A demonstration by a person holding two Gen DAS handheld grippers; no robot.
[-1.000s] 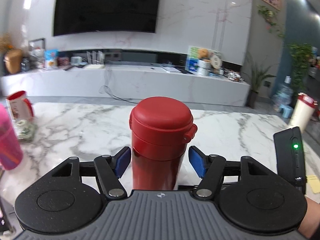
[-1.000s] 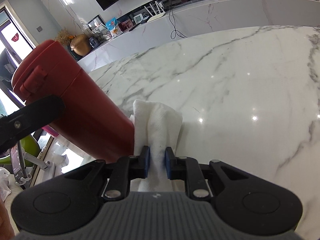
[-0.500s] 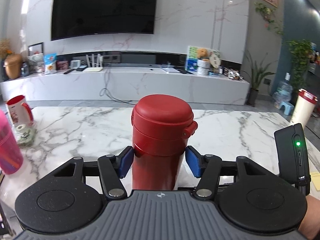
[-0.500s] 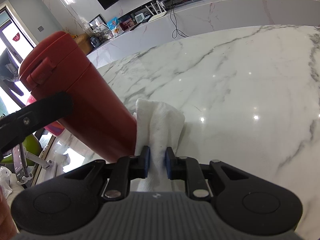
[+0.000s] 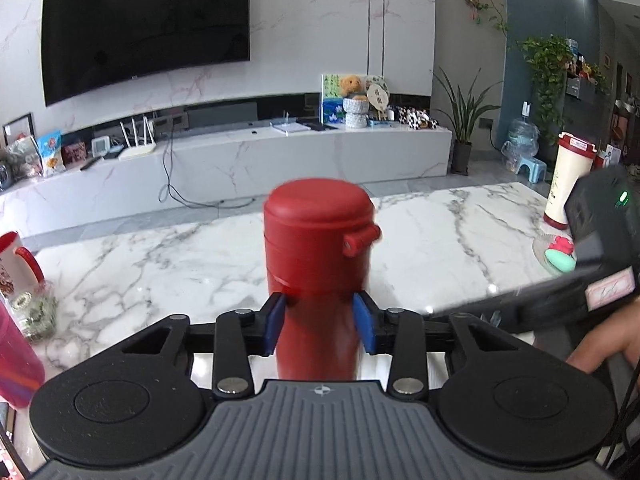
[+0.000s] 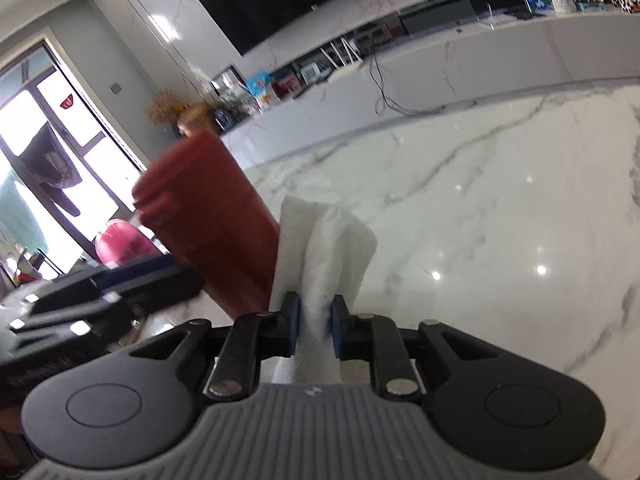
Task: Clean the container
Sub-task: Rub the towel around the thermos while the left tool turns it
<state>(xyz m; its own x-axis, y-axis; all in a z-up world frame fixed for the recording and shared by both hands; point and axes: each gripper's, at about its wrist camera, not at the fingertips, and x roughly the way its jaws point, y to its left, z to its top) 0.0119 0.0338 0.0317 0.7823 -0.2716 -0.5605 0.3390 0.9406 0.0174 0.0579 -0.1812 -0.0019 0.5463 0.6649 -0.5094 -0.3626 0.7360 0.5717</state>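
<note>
White marble tabletop [image 5: 440, 240] with grey veins fills both views, glossy with light spots. Red container [image 5: 318, 264], a cylindrical flask with domed lid and a small hinge tab on its right side, sits centre frame in the left wrist view, clamped at mid-body between the blue pads of the left claw [image 5: 319, 322]; both pads press on its sides. Motion blur on the flask, so whether its base touches the tabletop cannot be told. In the right wrist view the same container [image 6: 208, 220] leans left of centre, blurred, no readable print on it. Right claw [image 6: 314, 322] is pinched tight on a folded white paper towel [image 6: 326, 248], towel standing up out of the pads and touching the flask's right side. Blurred black body of the right claw [image 5: 592, 264] shows at the right edge of the left view, green indicator light on it, pink label with writing too smeared to read, a bare hand [image 5: 604, 344] below it. Cream tumbler with red lid and base [image 5: 570, 184] stands at the far right of the tabletop, small label on lid, text illegible. White mug with red handle [image 5: 14, 264] at far left, printed picture, not readable. Pink bottle [image 5: 16, 364] at left edge, near the camera. Small red and mint items [image 5: 560, 254] near the tumbler, blurred. No brand legible anywhere.
</note>
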